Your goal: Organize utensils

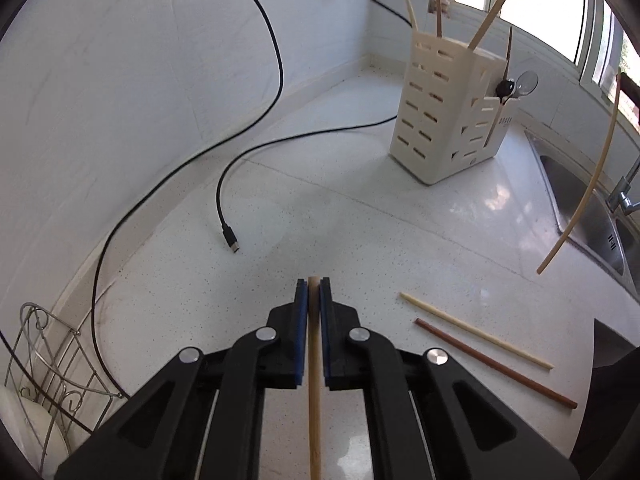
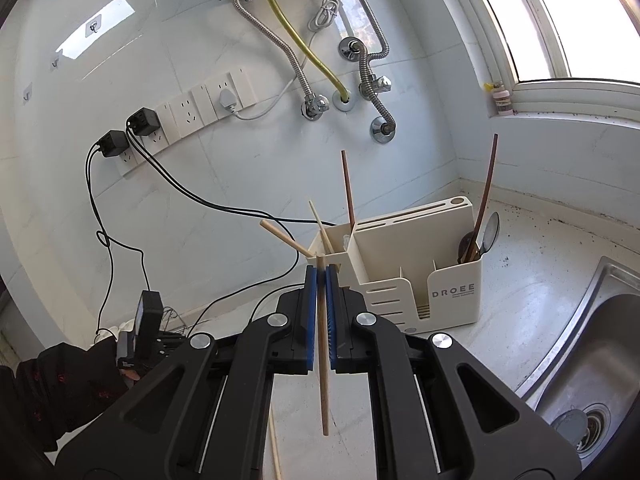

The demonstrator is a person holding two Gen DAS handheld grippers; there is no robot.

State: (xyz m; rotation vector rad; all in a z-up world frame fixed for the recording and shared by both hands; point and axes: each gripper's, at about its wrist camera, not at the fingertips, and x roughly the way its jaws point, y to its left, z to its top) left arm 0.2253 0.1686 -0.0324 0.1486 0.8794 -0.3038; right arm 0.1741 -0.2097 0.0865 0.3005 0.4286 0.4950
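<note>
My left gripper (image 1: 313,284) is shut on a light wooden chopstick (image 1: 315,380) just above the white counter. A pale chopstick (image 1: 476,336) and a brown chopstick (image 1: 496,364) lie on the counter to its right. My right gripper (image 2: 321,274) is shut on another light chopstick (image 2: 323,360), held upright just in front of the cream utensil holder (image 2: 416,276). That chopstick also shows at the right of the left wrist view (image 1: 584,192). The holder (image 1: 444,112) stands at the back with chopsticks and spoons (image 2: 490,236) in it.
A black USB cable (image 1: 224,216) trails over the counter from the wall. A steel sink (image 2: 592,360) lies to the right of the holder. A wire rack (image 1: 52,360) stands at the left edge. Wall sockets (image 2: 188,112) and pipes are behind.
</note>
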